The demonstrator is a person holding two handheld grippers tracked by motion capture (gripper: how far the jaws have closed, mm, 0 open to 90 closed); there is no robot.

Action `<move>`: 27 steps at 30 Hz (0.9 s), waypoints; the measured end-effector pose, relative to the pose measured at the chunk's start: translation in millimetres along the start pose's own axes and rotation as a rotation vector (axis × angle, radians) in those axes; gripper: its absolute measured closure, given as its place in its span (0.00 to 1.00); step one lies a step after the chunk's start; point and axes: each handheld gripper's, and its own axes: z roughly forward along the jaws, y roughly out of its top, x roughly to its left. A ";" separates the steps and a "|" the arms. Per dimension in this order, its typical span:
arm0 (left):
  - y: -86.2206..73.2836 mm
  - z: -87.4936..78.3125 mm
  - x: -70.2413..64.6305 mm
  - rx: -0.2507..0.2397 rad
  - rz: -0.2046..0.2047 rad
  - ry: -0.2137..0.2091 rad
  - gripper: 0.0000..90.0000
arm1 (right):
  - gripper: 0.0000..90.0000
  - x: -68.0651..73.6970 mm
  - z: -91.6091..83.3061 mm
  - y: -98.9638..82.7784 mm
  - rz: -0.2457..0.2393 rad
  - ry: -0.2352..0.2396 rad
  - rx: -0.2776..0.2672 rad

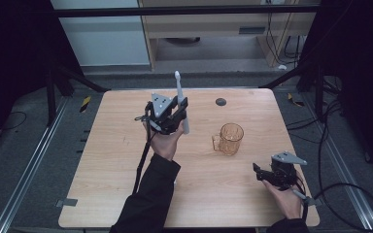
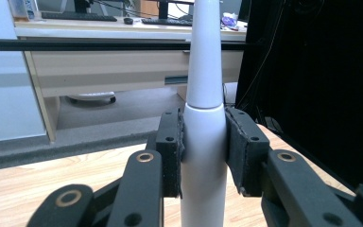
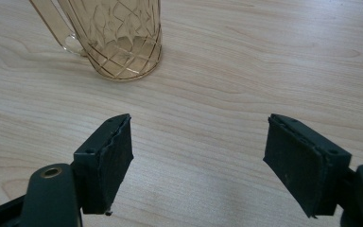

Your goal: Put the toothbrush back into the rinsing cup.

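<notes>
the left hand-held gripper [image 1: 178, 112] is clamped on a white electric toothbrush [image 1: 180, 99], held up above the wooden bench [image 1: 126, 160] toward its far middle. in the high view the toothbrush stands nearly upright, its brush head at the top and its thicker handle end hanging below the jaws. in the left gripper view the two black pads press on either side of the toothbrush [image 2: 203, 156] just below the seam where the handle narrows into the neck, and the neck rises out of the top of the view.

an amber glass mug [image 1: 229, 139] with a diamond pattern stands upright on the bench, to the right of the toothbrush and apart from it, its handle turned to the left in the high view. a small dark round disc [image 1: 220, 102] sits in the bench surface beyond the mug.

the right hand-held gripper [image 1: 258, 171] rests low near the bench's near right corner, well apart from the mug. in the right gripper view its jaws stand wide apart with only bare bench between them, and the mug [image 3: 118, 38] stands ahead of them, up and to the left.
</notes>
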 end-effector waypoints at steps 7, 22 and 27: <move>-2.5 14.1 -15.2 0.000 -0.012 0.012 0.75 | 0.27 -0.5 -0.5 -0.1 0.009 0.003 0.000; -4.4 40.2 -49.2 -0.006 0.006 -0.037 0.75 | 0.27 -1.3 0.5 -0.8 0.003 0.005 -0.002; -5.2 45.6 -57.6 -0.006 0.019 -0.049 0.75 | 0.27 -1.3 0.4 -0.7 0.006 0.007 -0.004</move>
